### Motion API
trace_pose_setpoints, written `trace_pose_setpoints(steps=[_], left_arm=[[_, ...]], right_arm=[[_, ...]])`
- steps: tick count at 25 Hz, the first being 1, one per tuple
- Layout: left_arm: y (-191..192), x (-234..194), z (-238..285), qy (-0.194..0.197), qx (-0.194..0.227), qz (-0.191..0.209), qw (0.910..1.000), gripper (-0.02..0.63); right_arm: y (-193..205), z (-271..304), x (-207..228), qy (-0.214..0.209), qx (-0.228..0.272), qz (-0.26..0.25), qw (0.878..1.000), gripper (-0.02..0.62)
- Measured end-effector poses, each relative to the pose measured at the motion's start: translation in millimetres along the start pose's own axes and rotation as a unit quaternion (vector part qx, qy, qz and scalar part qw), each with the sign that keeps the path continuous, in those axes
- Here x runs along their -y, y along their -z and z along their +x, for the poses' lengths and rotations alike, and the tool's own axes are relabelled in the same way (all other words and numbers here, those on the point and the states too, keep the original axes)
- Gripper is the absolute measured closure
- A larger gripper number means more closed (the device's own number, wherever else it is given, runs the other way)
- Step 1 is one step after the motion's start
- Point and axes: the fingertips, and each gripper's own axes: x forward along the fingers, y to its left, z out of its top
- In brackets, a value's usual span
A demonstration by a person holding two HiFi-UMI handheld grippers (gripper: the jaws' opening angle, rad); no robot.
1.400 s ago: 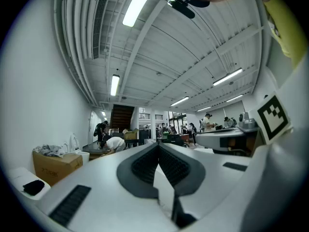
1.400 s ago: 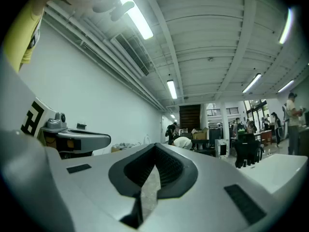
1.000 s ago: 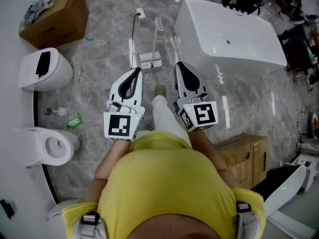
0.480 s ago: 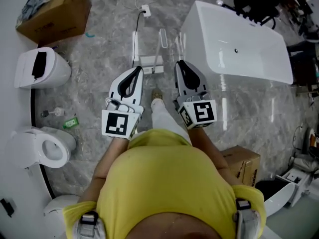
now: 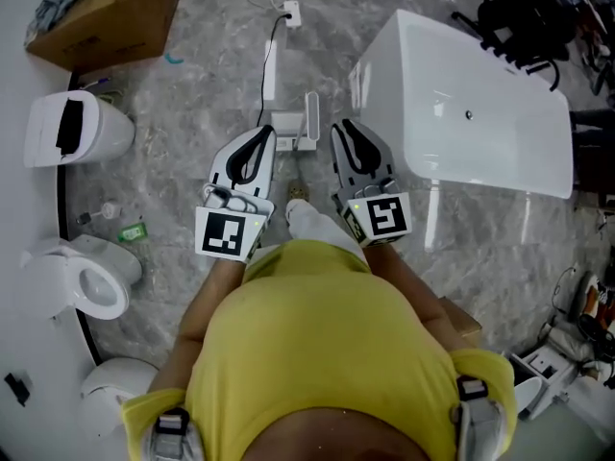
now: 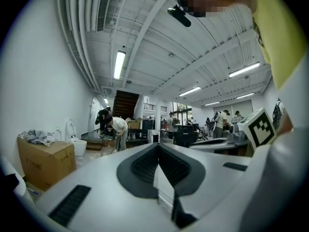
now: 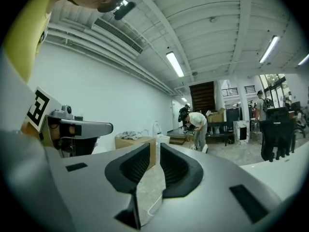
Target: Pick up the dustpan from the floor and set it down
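**Two grippers level, dustpan below and between them**

Both point forward over the grey marbled floor. The pale white long-handled dustpan stands on it just ahead of their tips and lower, between the two. Its handle seems upright, slightly nearer the right gripper, whose jaws have just been opening to a narrow gap with nothing in it. The left gripper is closed tip to tip, empty. Only the head view shows the dustpan; both gripper views look across the hall, above it.

The dustpan lies on the floor, left of the bathtub.
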Motion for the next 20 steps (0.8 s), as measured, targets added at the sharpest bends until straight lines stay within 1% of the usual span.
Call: trace_pose_setpoints(steps=[2, 7, 11, 14, 16, 20], left_arm=[[5, -6, 17, 0.001, -0.004, -0.004, 1.0, 0.604], [18, -18, 43, -0.006, -0.019, -0.011, 0.9997, 0.604], [23, -27, 53, -0.012, -0.027, -0.008, 0.9995, 0.604], [28, -34, 55, -0.016, -0.034, -0.007, 0.9993, 0.604], [32, -37, 56, -0.017, -0.039, -0.009, 0.9991, 0.604], [39, -38, 60, -0.012, -0.046, -0.014, 0.9988, 0.604]], right_arm=[[7, 16, 10, -0.012, -0.007, 0.0, 1.0, 0.512], [31, 43, 21, -0.04, -0.043, 0.011, 0.998, 0.5], [55, 56, 28, -0.056, -0.066, 0.017, 0.996, 0.483], [77, 62, 29, -0.069, -0.1, 0.025, 0.992, 0.461], [94, 65, 28, -0.08, -0.129, 0.041, 0.988, 0.449], [122, 67, 31, -0.085, -0.175, 0.102, 0.976, 0.421]])
